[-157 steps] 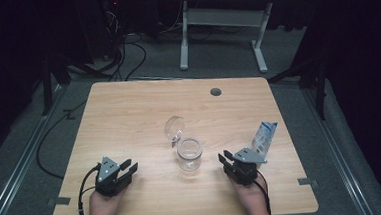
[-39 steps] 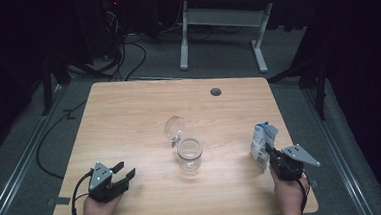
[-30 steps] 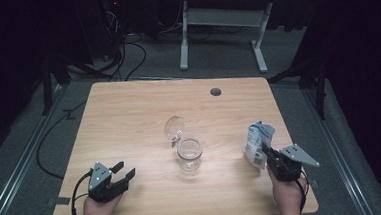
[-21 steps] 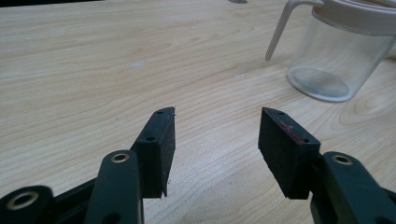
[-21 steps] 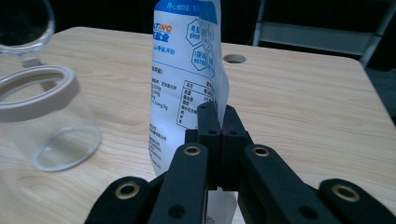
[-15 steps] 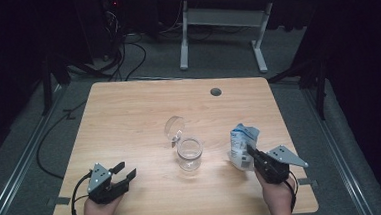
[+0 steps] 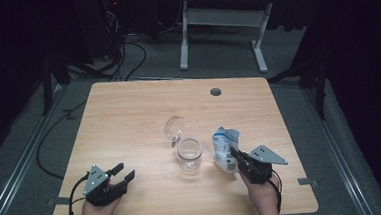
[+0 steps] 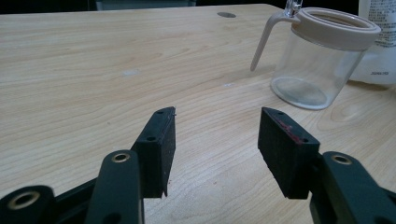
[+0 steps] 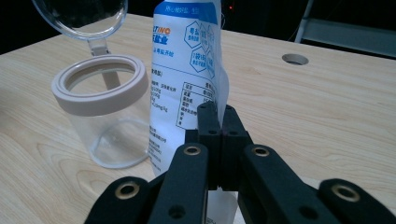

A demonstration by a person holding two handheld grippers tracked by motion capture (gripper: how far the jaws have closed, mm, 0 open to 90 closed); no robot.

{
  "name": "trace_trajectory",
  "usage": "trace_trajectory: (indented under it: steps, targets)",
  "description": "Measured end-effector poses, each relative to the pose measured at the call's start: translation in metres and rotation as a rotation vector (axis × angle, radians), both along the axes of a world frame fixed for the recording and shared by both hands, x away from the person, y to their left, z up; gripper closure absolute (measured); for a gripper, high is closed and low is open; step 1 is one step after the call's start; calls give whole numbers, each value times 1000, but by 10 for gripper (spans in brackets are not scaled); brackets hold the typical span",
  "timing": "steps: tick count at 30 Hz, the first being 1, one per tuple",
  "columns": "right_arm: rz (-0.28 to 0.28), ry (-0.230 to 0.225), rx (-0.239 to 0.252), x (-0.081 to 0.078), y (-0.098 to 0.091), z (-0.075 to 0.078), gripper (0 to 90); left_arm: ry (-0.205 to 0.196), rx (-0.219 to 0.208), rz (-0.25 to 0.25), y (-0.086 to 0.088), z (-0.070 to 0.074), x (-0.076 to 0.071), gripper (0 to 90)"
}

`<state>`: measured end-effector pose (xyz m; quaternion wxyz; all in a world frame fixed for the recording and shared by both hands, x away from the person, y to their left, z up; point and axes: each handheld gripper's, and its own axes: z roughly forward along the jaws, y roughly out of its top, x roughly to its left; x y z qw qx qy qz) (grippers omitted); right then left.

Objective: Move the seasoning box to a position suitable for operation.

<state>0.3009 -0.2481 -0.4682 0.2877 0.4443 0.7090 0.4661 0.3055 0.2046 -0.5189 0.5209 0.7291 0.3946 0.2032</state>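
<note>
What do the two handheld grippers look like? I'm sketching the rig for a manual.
Both grippers, left gripper and right gripper, are black, with two linked jaws pinned by brass-coloured rivets and ending in blocky black pads. Each carries a grey three-cornered plate on top and trails a black cable.

Wooden table (image 7: pixel 129 121) with round grommet hole (image 7: pixel 215 92); grey desk frame (image 7: pixel 221 23) beyond.

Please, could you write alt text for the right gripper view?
The right gripper is shut on the edge of a white and blue pouch, held upright on a wooden table. Just left of the pouch stands an open clear jar, its hinged lid raised.
</note>
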Motion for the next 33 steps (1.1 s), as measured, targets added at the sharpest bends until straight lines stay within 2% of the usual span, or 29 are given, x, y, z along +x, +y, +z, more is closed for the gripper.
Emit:
trace_trajectory:
  steps: [11,22,25,28,30,33]
  targets:
    - [2,-1,-19,0,3,4,900,1,6,-19,-3,-1,1,467]
    - [-36,22,-36,4,-3,11,900,12,-12,-38,-5,-2,4,465]
    - [-36,41,-37,5,-4,15,900,3,8,-56,-10,-1,7,457]
    - [-40,65,-55,8,-5,17,900,11,8,-69,-15,-1,11,449]
    - [-37,96,-53,10,-5,19,900,10,14,-76,-16,0,13,446]
    - [-26,142,-82,14,-3,25,900,9,4,-80,-14,-1,10,447]
